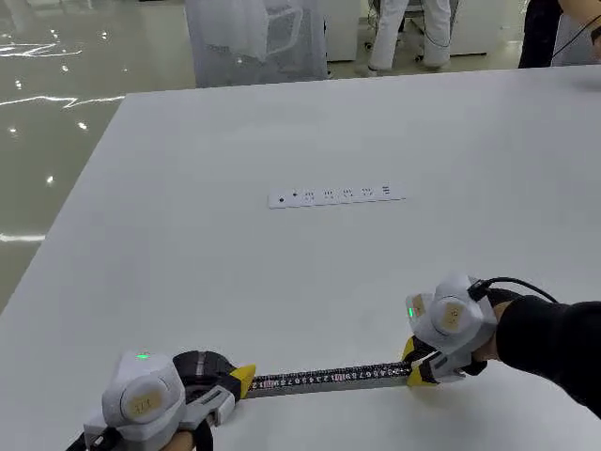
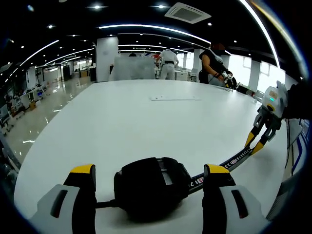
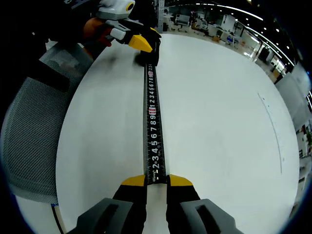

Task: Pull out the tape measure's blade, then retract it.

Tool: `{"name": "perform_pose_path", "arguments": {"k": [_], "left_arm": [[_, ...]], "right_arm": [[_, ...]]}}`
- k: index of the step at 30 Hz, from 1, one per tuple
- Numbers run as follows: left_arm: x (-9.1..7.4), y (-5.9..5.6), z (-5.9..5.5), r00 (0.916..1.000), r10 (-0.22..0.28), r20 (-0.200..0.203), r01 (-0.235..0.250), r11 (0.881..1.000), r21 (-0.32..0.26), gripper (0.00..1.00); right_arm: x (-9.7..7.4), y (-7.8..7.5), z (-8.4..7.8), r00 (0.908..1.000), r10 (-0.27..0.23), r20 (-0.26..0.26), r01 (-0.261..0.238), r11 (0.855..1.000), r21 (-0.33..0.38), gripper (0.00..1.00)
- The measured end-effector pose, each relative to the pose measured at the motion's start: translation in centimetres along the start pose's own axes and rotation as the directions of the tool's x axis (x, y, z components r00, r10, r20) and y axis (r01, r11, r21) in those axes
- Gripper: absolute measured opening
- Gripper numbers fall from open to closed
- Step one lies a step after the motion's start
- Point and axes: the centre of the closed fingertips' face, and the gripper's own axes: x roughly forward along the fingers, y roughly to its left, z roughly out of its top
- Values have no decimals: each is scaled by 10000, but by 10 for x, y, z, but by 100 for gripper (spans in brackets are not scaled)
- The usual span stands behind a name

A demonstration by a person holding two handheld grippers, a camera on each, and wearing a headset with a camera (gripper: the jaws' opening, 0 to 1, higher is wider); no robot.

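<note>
Tabletop [image 1: 310,272] of plain matt white was seen across all three views, with a flat white socket strip [image 1: 336,196] lying on it. Well on the near side of that strip and off to its left, the tape measure case [image 1: 205,368], black and rounded, was found resting on the surface. From the case the blade [image 1: 329,378] was drawn out flat along the table, running across on the near side of the strip to a point near and to the right of it. Its numerals were readable in the right gripper view. The left gripper [image 1: 221,385] was set around the case with its yellow-tipped jaws spread, and in the left gripper view a slim gap was visible at each side of the case. The right gripper [image 1: 415,366] was clamped on the blade's free end, the jaws drawn close with the blade pinched between them. A dark sleeve [image 1: 554,343] was seen just behind that gripper. Beyond the strip, past the table's far edge, a glossy floor [image 1: 56,85] was shown reflecting streaks of light, and people in white [image 1: 408,28] were seen standing there. Long ceiling lights [image 2: 146,27] were seen overhead.
</note>
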Motion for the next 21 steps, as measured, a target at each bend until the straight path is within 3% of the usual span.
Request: {"name": "perform_pose_path", "arguments": {"k": [3,5,6,11,15,21], "left_arm": [[2,-1,-6,9998,-52,-190,47,9997,-233,79],[1,-7,-13,9976,-313,-621,265,9967,-774,64],[1,1,-10,9989,63,-475,-83,9990,-429,63],[5,-1,-13,9970,-103,-773,56,9981,-608,62],[5,-1,-14,9926,-72,-1208,51,9998,-180,61],[6,-1,-15,9936,-104,-1123,67,9994,-341,60]], "right_arm": [[0,1,0,10000,-26,-83,27,9998,173,11],[0,0,-1,9999,-49,-88,53,9991,412,11],[0,1,-1,9999,-51,-99,56,9990,451,11],[1,1,-1,9995,-110,-289,123,9990,427,10],[1,0,-1,9995,-139,-282,153,9986,497,10],[2,0,-1,9996,-127,-256,140,9984,540,10]]}}
